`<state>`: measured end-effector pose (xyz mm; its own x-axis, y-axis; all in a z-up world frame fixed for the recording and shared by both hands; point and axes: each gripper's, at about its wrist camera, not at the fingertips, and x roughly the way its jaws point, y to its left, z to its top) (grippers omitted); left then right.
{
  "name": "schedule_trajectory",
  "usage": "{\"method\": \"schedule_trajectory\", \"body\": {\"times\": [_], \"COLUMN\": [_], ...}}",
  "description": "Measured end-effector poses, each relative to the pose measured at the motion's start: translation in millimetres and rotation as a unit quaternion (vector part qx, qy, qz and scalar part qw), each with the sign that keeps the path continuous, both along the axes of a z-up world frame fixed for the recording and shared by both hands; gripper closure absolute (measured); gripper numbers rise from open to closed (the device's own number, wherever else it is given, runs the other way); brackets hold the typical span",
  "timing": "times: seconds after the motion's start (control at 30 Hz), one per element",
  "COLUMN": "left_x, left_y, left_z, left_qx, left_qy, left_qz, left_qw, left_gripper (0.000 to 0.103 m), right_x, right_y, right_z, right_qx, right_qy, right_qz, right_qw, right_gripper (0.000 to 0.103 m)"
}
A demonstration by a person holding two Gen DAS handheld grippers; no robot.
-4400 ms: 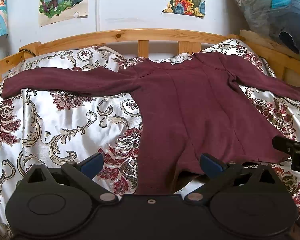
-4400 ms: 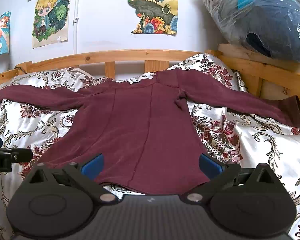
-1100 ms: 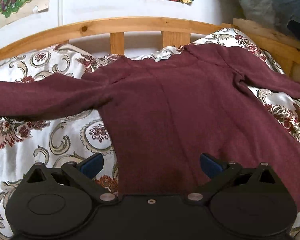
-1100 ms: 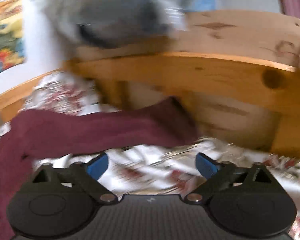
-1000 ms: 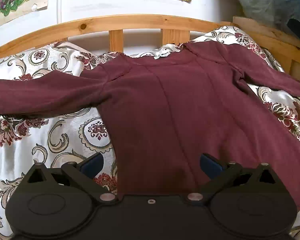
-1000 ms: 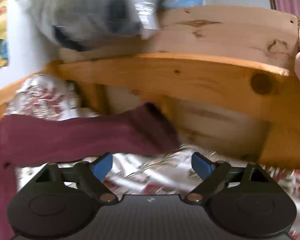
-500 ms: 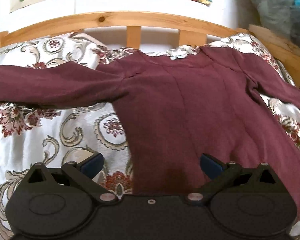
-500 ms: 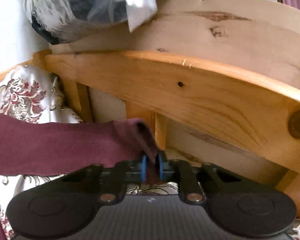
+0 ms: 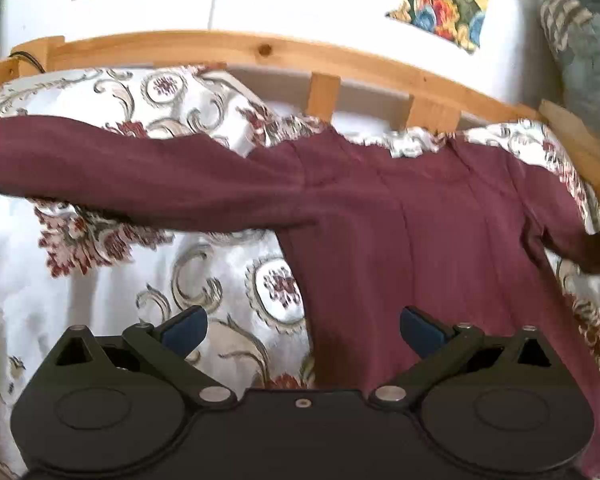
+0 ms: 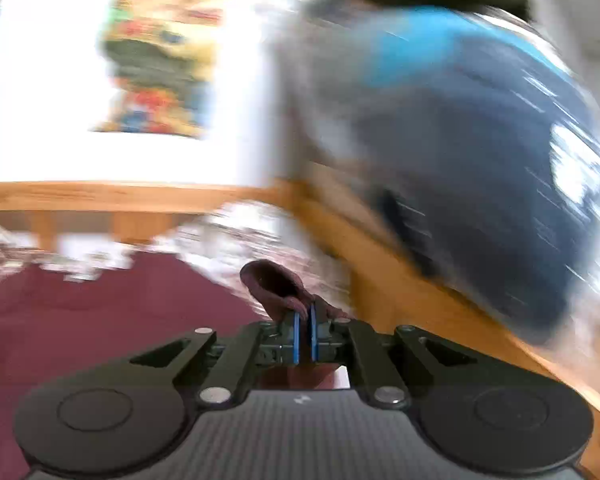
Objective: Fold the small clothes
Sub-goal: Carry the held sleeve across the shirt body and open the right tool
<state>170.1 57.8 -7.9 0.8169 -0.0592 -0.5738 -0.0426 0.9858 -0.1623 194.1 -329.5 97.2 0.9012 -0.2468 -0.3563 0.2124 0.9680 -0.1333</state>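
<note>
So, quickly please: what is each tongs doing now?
Left tongs: open, holding nothing.
Right tongs: closed on the maroon top's sleeve cuff.

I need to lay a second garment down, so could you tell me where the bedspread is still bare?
The widest free patch of bedspread lies below the maroon top's outstretched sleeve, beside its body. A narrower strip sits between that sleeve and the wooden headboard. The opposite side is crowded: the right gripper holds the other cuff there.

Shirt (image 9: pixel 420 240) flat on bedspread (image 9: pixel 120 280), sleeve (image 9: pixel 120 176) toward 9 o'clock, headboard (image 9: pixel 260 48) at 12, bundle (image 10: pixel 460 160) at 2.
</note>
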Motion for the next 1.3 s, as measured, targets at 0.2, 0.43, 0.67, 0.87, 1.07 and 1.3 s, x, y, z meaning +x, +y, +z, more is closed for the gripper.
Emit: {"method": "schedule_trajectory", "body": {"times": [0.2,0.43,0.67,0.87,1.07,1.3], "left_x": [1,6,12,15,35,43], "left_y": [15,32,41,37,9,-37], "left_z": [8,10,3,-4,-12,-38], "left_qx": [-0.026,-0.045,-0.055,-0.064,-0.076,0.012], "left_qy": [-0.012,-0.018,-0.014,-0.033,-0.045,-0.011], "left_qz": [0.018,0.043,0.048,0.019,-0.037,-0.103], "left_qw": [0.9994,0.9979,0.9972,0.9972,0.9954,0.9946], "left_gripper": [0.001,0.001,0.001,0.001,0.001,0.001], "right_x": [6,5,1,-12,8,89], "right_y": [107,188,222,194,127,43], "right_z": [3,-53,-104,-102,-79,-75], "right_qx": [-0.006,-0.012,-0.020,0.034,0.032,0.028], "right_qy": [0.018,0.080,0.133,0.150,0.176,0.156], "right_qz": [0.148,0.247,0.306,0.360,0.296,0.167], "right_qw": [0.989,0.966,0.942,0.920,0.938,0.973], "right_gripper": [0.096,0.096,0.085,0.022,0.018,0.023]}}
